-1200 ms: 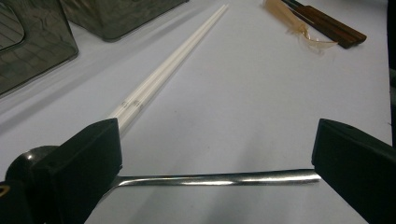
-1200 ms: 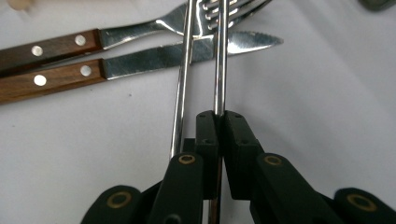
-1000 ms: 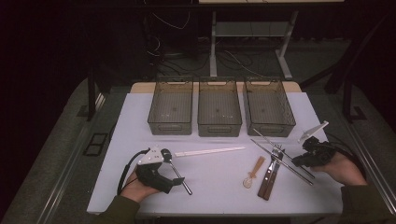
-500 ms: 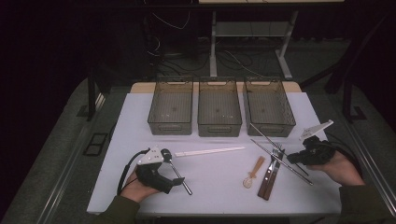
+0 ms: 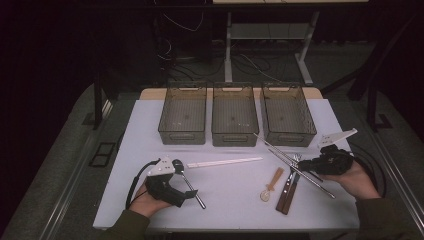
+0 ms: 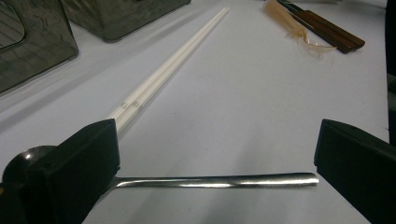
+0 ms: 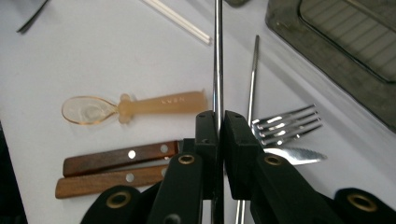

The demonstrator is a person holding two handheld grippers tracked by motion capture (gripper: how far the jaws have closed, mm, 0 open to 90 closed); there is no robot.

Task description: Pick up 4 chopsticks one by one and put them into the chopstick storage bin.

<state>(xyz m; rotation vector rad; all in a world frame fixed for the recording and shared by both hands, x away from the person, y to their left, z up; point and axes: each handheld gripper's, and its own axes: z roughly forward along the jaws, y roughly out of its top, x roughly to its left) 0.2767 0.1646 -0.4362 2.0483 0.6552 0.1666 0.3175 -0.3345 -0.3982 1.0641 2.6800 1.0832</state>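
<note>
Near the white table's [image 5: 220, 200] right edge, the right gripper [image 7: 217, 122] clamps one thin steel chopstick [image 7: 217, 56], seemingly for sorting into the grey mesh bins [image 5: 235, 117]. The left gripper [image 6: 215, 154] straddles a steel spoon [image 6: 210, 181], jaws wide apart.

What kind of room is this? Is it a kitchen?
Probably not a kitchen; it looks like a lab or workshop. A white table holds cutlery and three empty grey bins, with cables and a metal stand on the dark floor behind.
</note>
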